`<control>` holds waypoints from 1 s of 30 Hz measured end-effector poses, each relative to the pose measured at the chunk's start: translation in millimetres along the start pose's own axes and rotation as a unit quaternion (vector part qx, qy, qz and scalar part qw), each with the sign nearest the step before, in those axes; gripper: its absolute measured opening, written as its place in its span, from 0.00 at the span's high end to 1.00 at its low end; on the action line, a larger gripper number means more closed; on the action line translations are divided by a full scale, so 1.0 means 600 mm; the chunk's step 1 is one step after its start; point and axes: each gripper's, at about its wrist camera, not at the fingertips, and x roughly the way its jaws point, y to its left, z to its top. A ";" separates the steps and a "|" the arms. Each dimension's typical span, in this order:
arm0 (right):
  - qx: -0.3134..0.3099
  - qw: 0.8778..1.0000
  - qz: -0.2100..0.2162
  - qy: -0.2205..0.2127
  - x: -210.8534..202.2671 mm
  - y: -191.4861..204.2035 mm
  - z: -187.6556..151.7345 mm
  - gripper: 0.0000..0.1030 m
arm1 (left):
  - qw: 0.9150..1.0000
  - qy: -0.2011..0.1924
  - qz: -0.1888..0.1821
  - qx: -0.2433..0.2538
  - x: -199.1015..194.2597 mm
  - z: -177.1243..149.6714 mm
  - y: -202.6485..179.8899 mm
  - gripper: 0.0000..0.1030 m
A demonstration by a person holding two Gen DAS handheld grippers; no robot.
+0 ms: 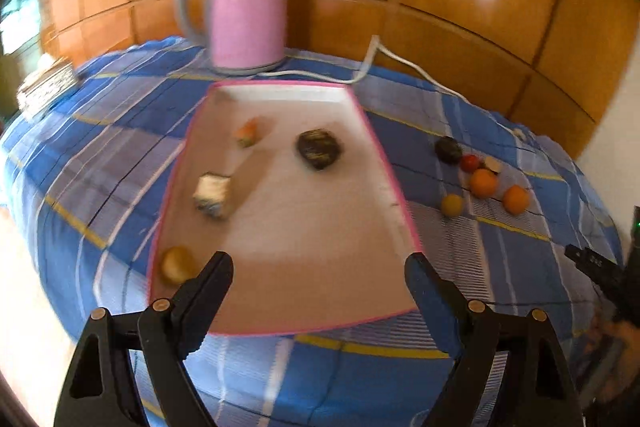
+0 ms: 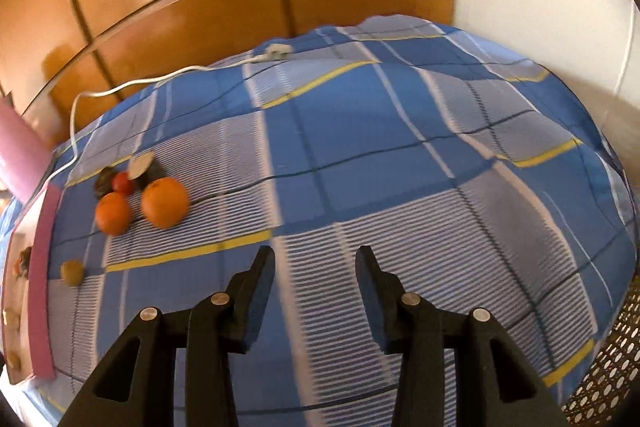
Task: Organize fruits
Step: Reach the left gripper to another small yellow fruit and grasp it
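Oranges (image 2: 164, 202) near tray (image 2: 42, 267) rim; both hand-held grippers (image 2: 316, 267) (image 1: 320, 267) apart, empty.

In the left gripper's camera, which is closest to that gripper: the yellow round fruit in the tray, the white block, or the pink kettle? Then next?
1. Yellow round fruit, tray's near left corner, beside the left gripper.
2. White block, mid-tray, left side.
3. Pink kettle, behind the tray.

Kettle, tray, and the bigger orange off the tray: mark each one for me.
pink kettle (image 1: 248, 11), left wrist view, middle of its body.
tray (image 1: 374, 139), left wrist view, pink right rim.
bigger orange (image 2: 165, 202), right wrist view, centre of the fruit, on the checked cloth.
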 end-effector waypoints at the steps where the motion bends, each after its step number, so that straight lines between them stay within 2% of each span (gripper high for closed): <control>1: 0.002 1.000 -0.002 -0.001 0.001 -0.004 0.001 0.59 | 1.000 0.000 -0.009 0.012 0.001 0.007 -0.012 0.15; 4: 0.011 1.000 -0.003 -0.003 0.002 -0.020 0.002 0.59 | 0.999 0.003 -0.028 0.043 0.006 0.024 -0.043 0.16; 9: 0.014 1.000 -0.001 -0.006 -0.002 -0.026 0.001 0.59 | 0.993 0.015 -0.062 0.101 0.026 0.056 -0.105 0.24; 12: 0.015 1.000 0.001 -0.010 -0.006 -0.027 0.002 0.59 | 0.988 0.031 -0.079 0.132 0.046 0.070 -0.133 0.33; 16: 0.017 1.000 0.004 -0.019 -0.012 -0.034 0.005 0.59 | 0.982 0.064 -0.095 0.147 0.082 0.076 -0.155 0.46; 24: 0.020 1.000 0.013 -0.016 -0.008 -0.041 0.006 0.59 | 0.976 0.090 -0.096 0.175 0.132 0.081 -0.192 0.46; 30: 0.030 0.999 -0.002 -0.023 -0.008 -0.055 0.010 0.59 | 0.976 0.097 -0.094 0.170 0.156 0.086 -0.199 0.46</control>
